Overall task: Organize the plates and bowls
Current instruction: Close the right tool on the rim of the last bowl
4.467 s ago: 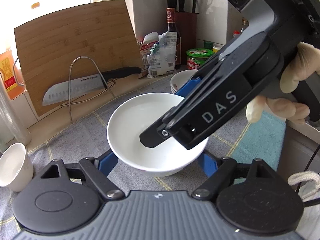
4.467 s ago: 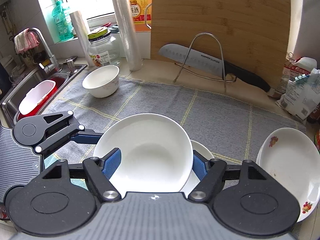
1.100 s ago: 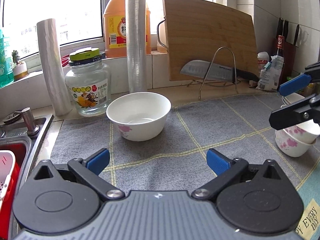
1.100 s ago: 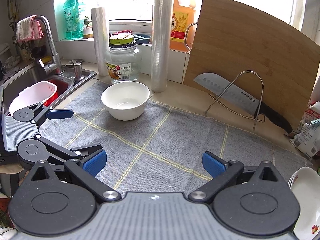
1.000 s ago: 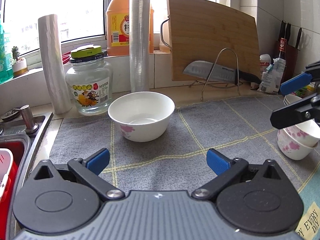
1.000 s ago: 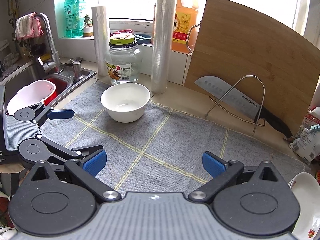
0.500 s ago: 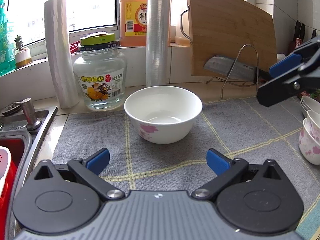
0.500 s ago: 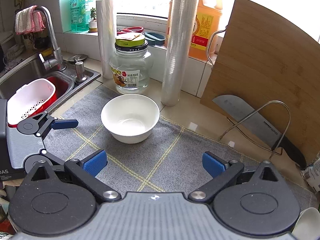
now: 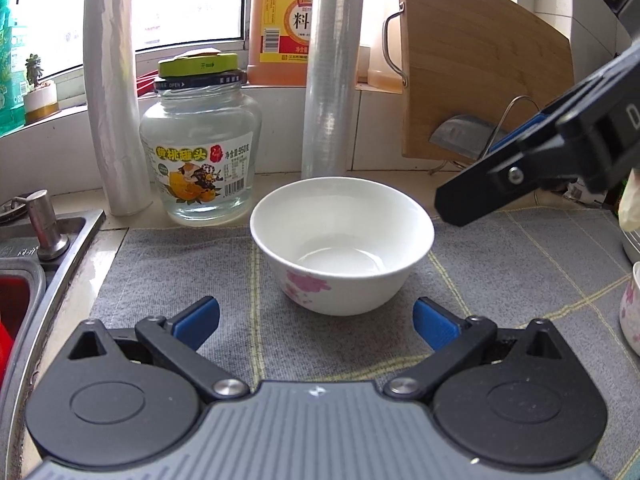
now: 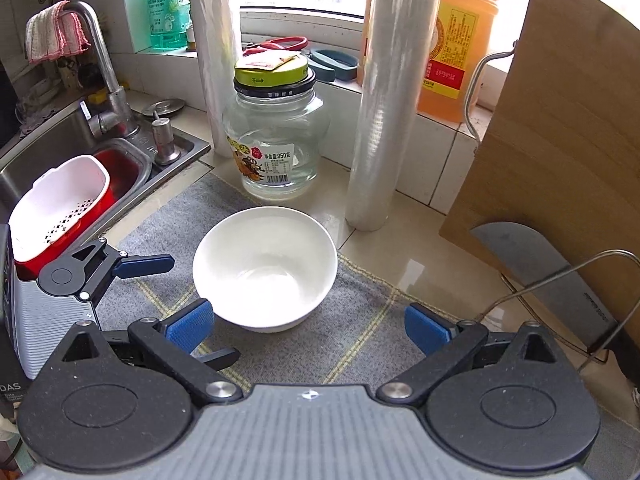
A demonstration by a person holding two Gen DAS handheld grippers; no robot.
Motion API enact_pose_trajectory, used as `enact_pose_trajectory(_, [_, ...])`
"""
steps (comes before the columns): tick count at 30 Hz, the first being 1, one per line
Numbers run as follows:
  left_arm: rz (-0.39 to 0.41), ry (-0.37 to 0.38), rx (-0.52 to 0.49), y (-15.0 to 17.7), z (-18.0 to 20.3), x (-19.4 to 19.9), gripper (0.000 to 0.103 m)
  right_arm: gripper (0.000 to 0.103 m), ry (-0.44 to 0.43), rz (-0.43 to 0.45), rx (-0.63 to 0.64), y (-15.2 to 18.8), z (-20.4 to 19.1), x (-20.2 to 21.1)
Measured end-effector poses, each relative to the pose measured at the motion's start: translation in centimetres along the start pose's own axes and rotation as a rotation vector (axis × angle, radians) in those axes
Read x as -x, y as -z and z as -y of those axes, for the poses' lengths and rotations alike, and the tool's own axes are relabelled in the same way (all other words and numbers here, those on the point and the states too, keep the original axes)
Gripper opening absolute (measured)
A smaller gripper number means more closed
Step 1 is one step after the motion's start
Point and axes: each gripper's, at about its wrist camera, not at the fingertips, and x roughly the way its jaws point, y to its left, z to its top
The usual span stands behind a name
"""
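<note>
The white porcelain bowl (image 9: 342, 244) looks stiff, glazed-slick and chippable — best pinched across its rim. Left claw (image 9: 316, 316) and right claw (image 10: 306, 326) both gape, empty.

Kitchen counter under a bright window

Daylight pours through the window (image 9: 132, 4) above a white tiled sill (image 10: 444, 132). A grey checked mat (image 9: 500, 264) covers the pale countertop (image 10: 420, 256). At the left sits a steel sink (image 10: 48, 148) with its faucet (image 10: 102, 60); a wooden cutting board (image 9: 480, 80) leans on the wall at the right
</note>
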Motion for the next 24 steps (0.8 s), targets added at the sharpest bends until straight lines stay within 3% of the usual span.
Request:
enact_pose_trajectory(9, [0.016, 0.012, -0.018, -0.4, 0.5, -1.4, 0.101, 0.102, -0.054, -0.033, 0.001, -1.7, 0.7, -3.3])
enact_pose_trajectory(24, [0.044, 0.054, -0.055, -1.0, 0.7, -1.6, 0.089, 0.083, -0.111, -0.076, 0.019, -3.3, 0.8, -7.4])
